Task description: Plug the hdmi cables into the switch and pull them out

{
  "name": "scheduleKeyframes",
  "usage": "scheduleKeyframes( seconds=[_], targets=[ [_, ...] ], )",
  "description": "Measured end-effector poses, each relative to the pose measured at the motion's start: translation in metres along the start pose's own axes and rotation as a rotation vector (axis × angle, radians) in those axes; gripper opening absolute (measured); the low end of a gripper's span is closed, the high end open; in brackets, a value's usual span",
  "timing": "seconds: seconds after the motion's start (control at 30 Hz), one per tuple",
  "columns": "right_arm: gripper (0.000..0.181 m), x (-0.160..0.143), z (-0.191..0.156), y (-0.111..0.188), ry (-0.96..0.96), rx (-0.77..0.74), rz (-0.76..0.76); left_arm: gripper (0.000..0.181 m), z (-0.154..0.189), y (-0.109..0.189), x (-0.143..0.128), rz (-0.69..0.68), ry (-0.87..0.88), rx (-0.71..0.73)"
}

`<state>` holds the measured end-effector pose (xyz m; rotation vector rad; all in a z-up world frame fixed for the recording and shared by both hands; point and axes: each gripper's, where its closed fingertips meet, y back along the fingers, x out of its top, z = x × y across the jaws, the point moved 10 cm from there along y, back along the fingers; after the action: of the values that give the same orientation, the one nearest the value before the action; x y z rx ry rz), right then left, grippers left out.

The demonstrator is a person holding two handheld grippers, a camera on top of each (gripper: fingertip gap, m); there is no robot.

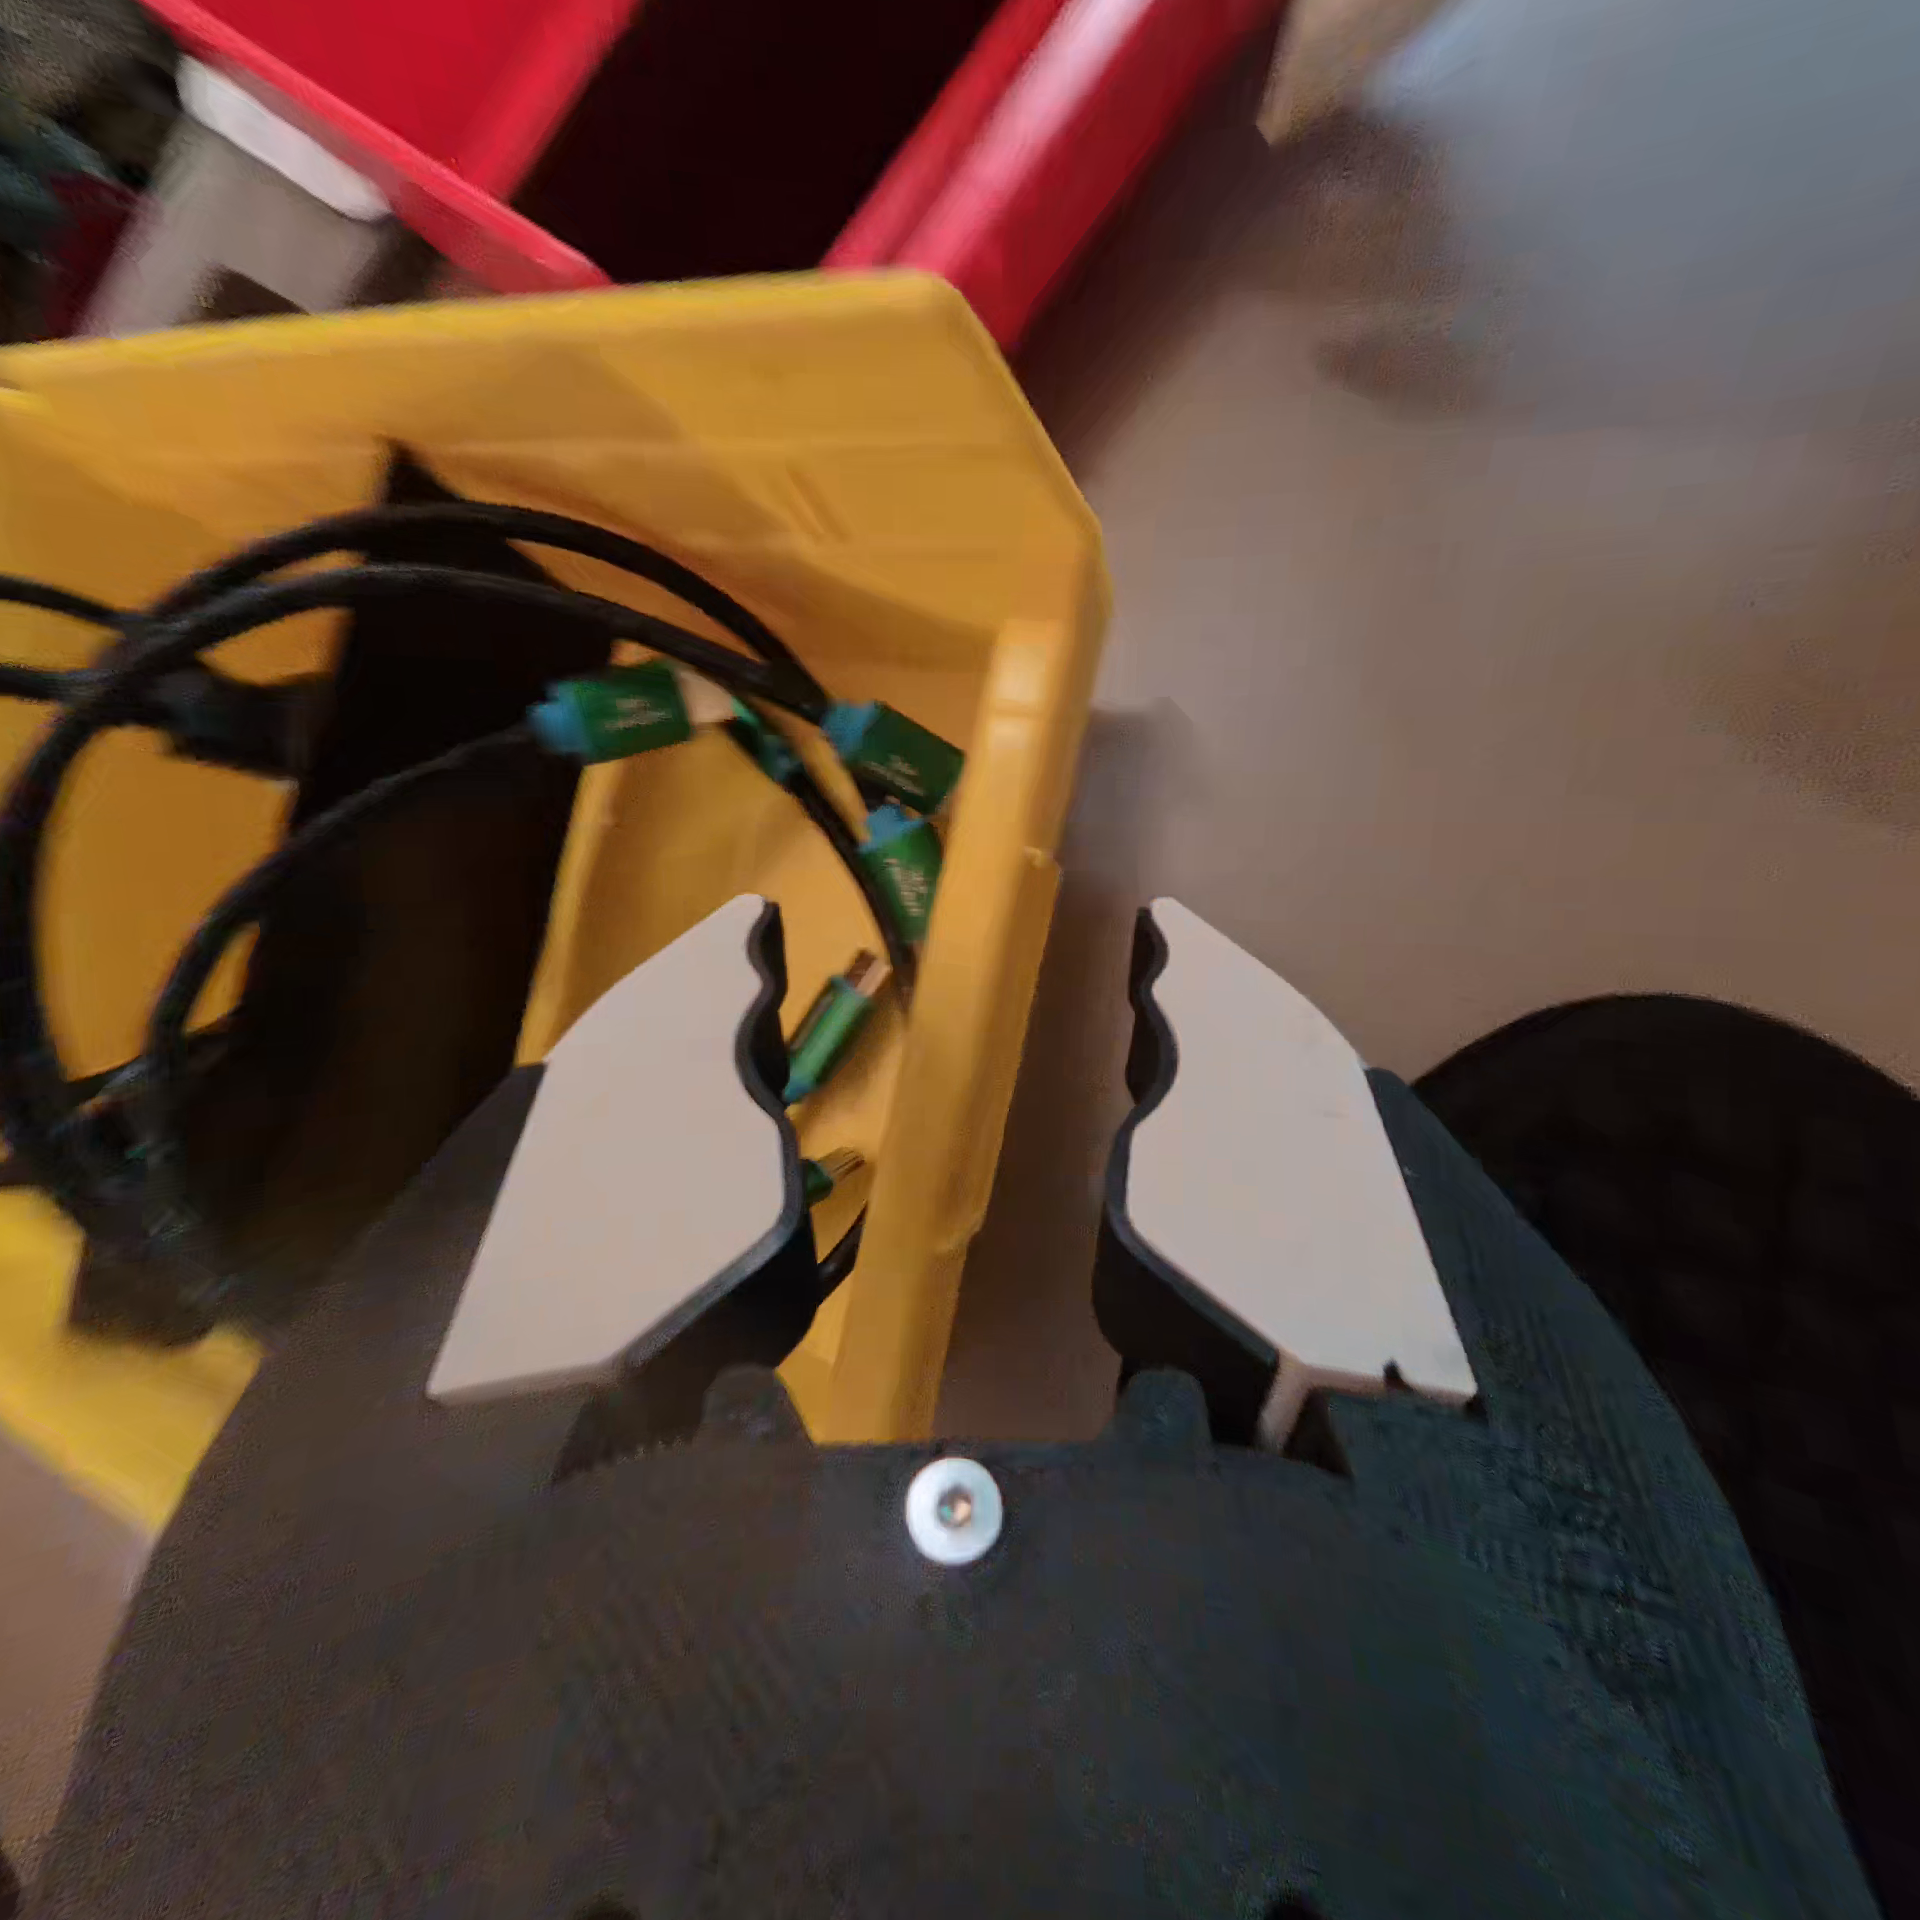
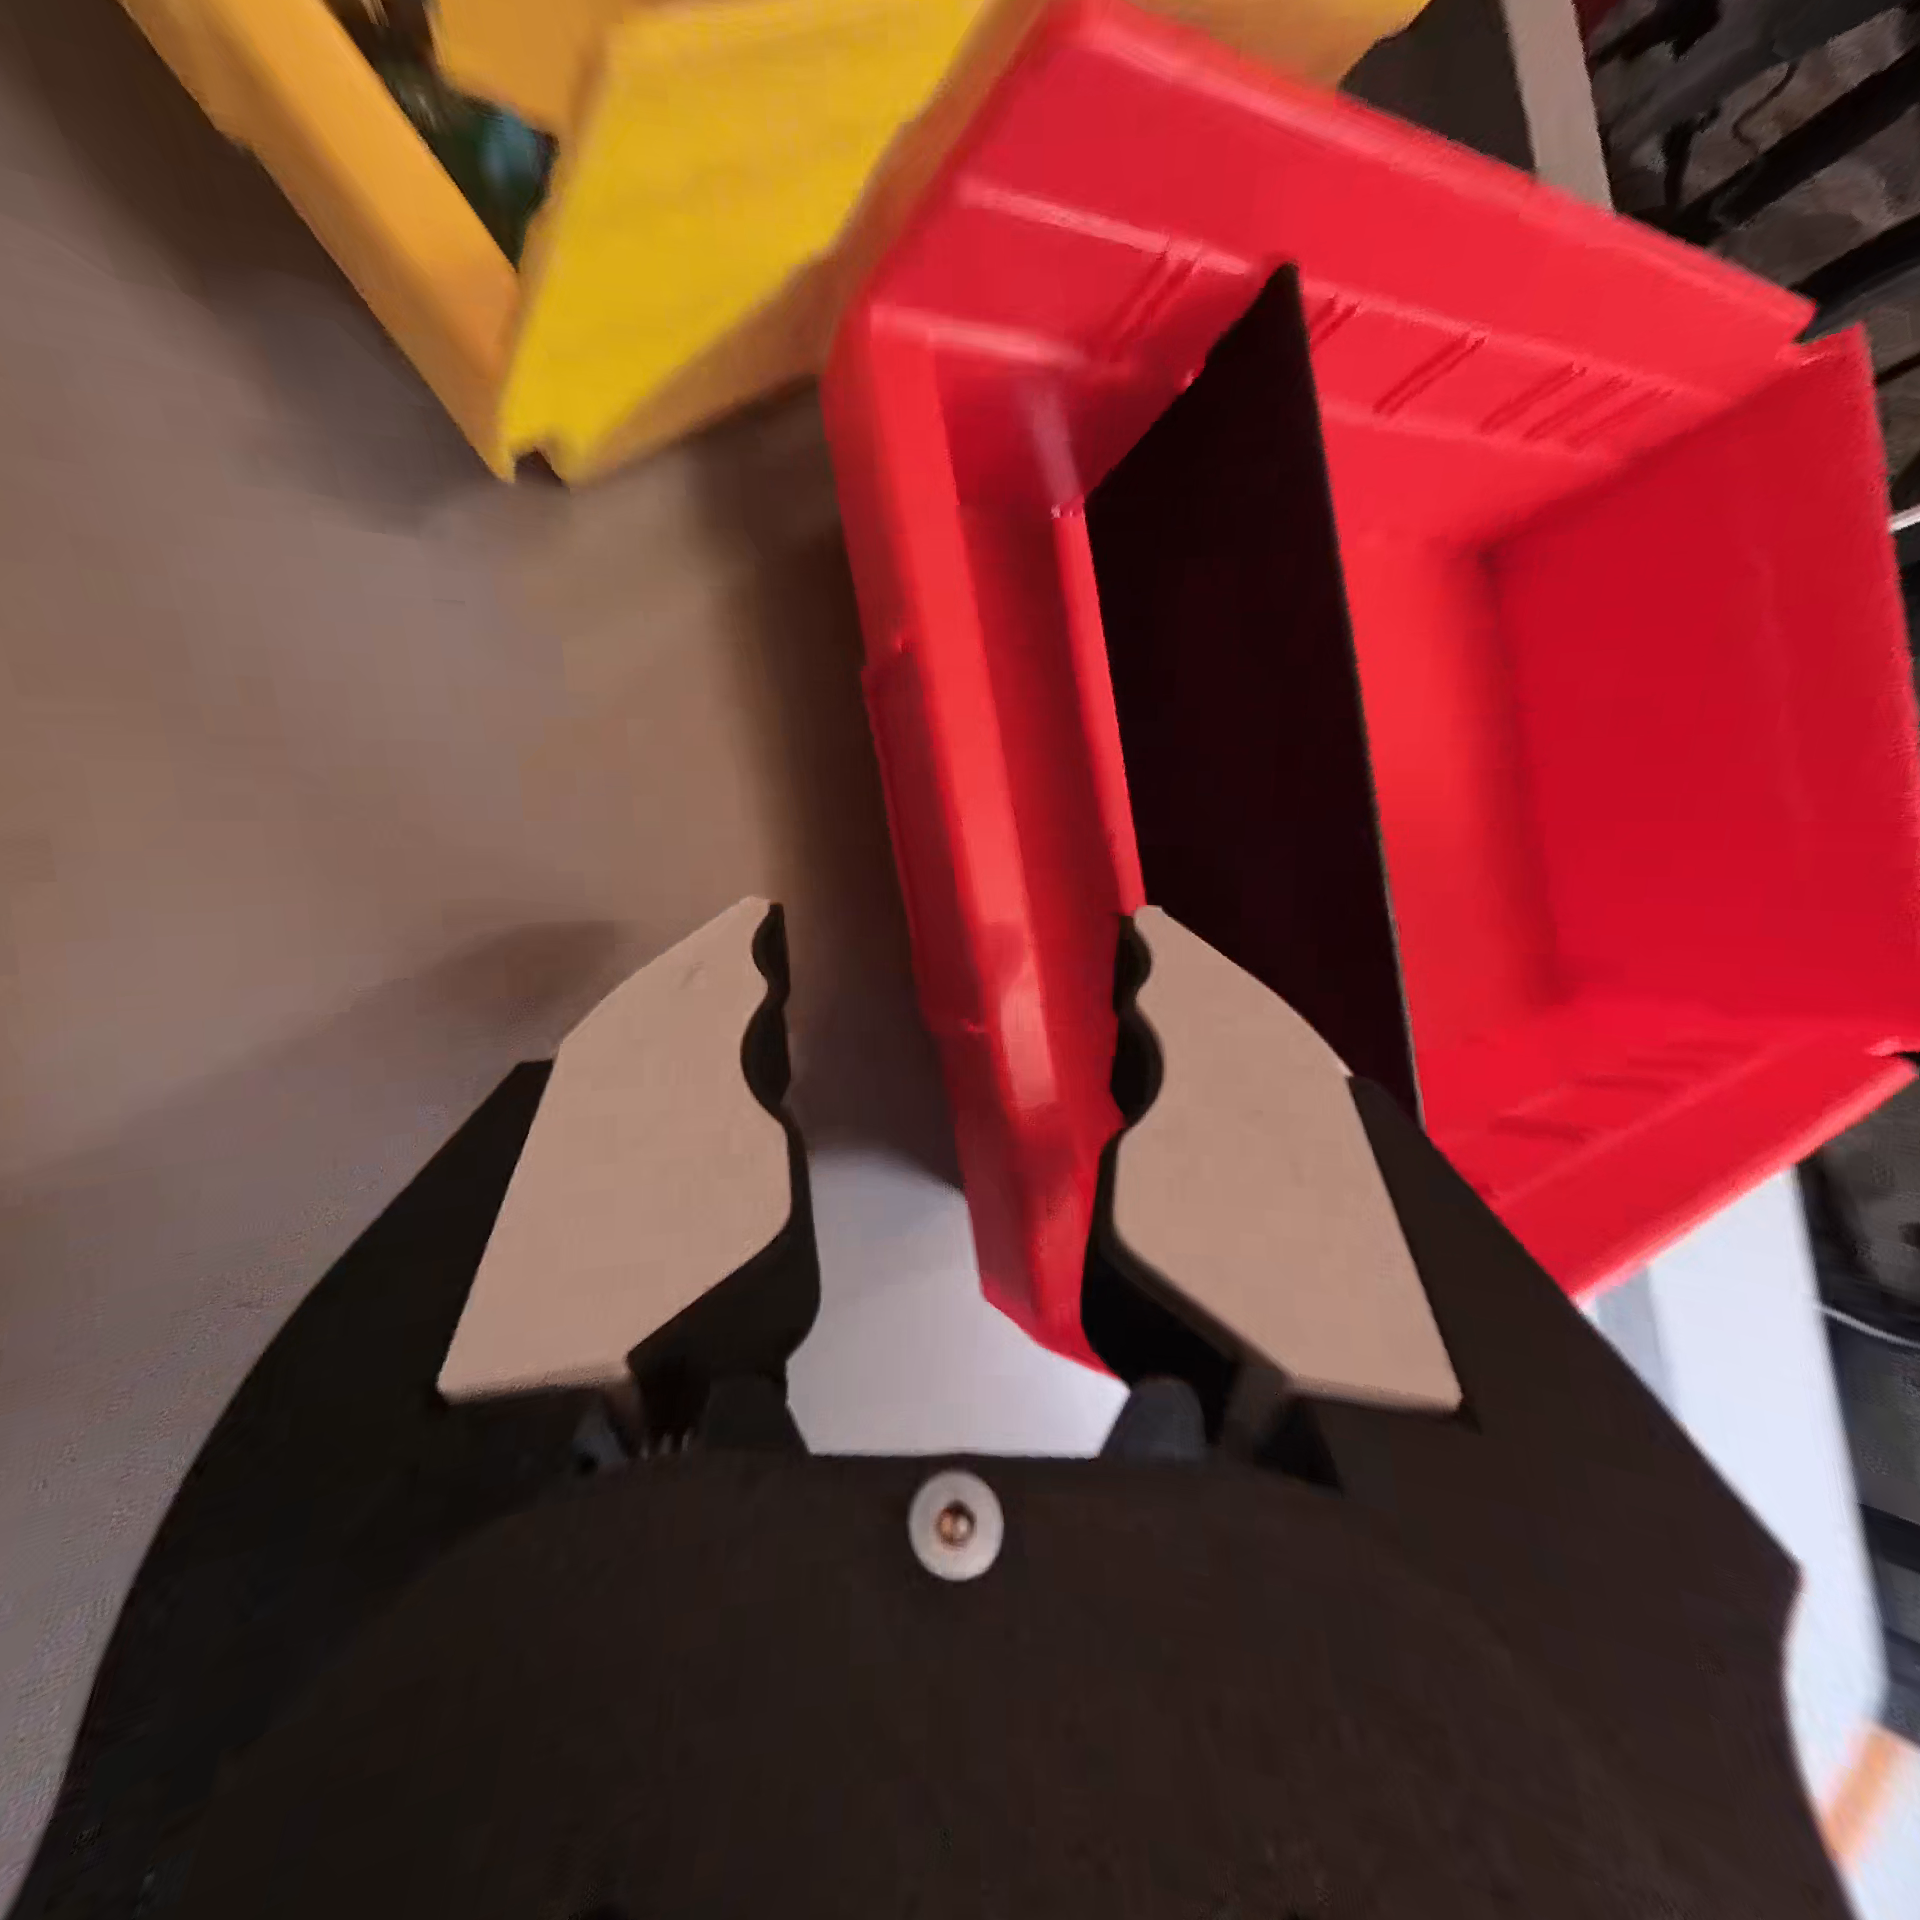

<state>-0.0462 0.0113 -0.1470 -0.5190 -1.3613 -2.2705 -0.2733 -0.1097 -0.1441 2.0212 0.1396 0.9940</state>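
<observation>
Several black HDMI cables (image 1: 312, 582) with green plugs (image 1: 899, 750) lie coiled in a yellow bin (image 1: 748, 436). My left gripper (image 1: 956, 914) is open and empty, its fingers straddling the bin's right wall above the plugs. A black divider (image 1: 416, 831) stands inside that bin. My right gripper (image 2: 951, 920) is open and empty, its fingers either side of the left wall of a red bin (image 2: 1683, 727), which has a black divider (image 2: 1236, 675) inside. No switch shows in either view. Both views are blurred.
The red bin (image 1: 987, 197) sits just behind the yellow bin, which also shows in the right wrist view (image 2: 665, 270). Both stand on a grey-brown tabletop (image 2: 312, 727). A white surface (image 2: 1745, 1403) lies under the red bin's near corner. A dark rounded object (image 1: 1714, 1195) is at the right. Across from one pair of fingers to the other is roughly 20 cm.
</observation>
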Motion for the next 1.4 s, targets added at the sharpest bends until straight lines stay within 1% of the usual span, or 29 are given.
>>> scheduleKeyframes(
  seconds=[0.07, 0.13, 0.2, 0.27, 0.37, 0.4, 0.47, 0.57, 0.77, 0.93, 1.07, 1.27, 1.4],
  targets=[
    [0.060, -0.002, -0.002, -0.016, 0.068, -0.013, -0.074, 0.066, 0.003, -0.020, 0.003, -0.109, -0.062, -0.063],
    [0.054, -0.006, -0.003, -0.032, 0.093, 0.016, -0.154, 0.062, 0.003, -0.035, 0.004, -0.178, -0.125, -0.081],
    [0.049, -0.008, -0.002, -0.042, 0.098, -0.005, -0.188, 0.048, 0.002, -0.046, 0.002, -0.226, -0.159, -0.101],
    [0.037, -0.009, 0.001, -0.047, 0.083, -0.056, -0.237, 0.036, 0.000, -0.052, 0.001, -0.216, -0.176, -0.101],
    [0.034, -0.011, 0.001, -0.046, 0.079, -0.056, -0.242, 0.035, -0.003, -0.053, 0.000, -0.187, -0.146, -0.116],
    [0.034, -0.013, 0.001, -0.044, 0.076, -0.047, -0.243, 0.029, -0.002, -0.053, -0.001, -0.175, -0.136, -0.121],
    [0.034, -0.020, 0.000, -0.037, 0.063, -0.034, -0.243, 0.030, -0.003, -0.053, -0.004, -0.156, -0.092, -0.113],
    [0.033, -0.041, -0.007, -0.017, 0.049, -0.040, -0.253, 0.030, -0.003, -0.051, -0.006, -0.158, -0.060, -0.101],
    [0.034, -0.107, -0.023, 0.039, -0.021, -0.095, -0.294, 0.031, -0.002, -0.050, -0.007, -0.161, -0.016, -0.078],
    [0.034, -0.162, -0.012, 0.072, -0.052, -0.122, -0.317, 0.030, -0.009, -0.056, -0.004, -0.177, 0.009, -0.050],
    [0.035, -0.190, 0.007, 0.080, -0.098, -0.153, -0.375, 0.031, -0.017, -0.060, -0.003, -0.177, 0.010, -0.024],
    [0.034, -0.210, 0.029, 0.081, -0.215, -0.233, -0.430, 0.031, -0.026, -0.062, -0.007, -0.170, -0.004, -0.007],
    [0.034, -0.225, 0.049, 0.078, -0.244, -0.275, -0.463, 0.031, -0.043, -0.066, -0.010, -0.169, 0.000, -0.009]
  ],
)
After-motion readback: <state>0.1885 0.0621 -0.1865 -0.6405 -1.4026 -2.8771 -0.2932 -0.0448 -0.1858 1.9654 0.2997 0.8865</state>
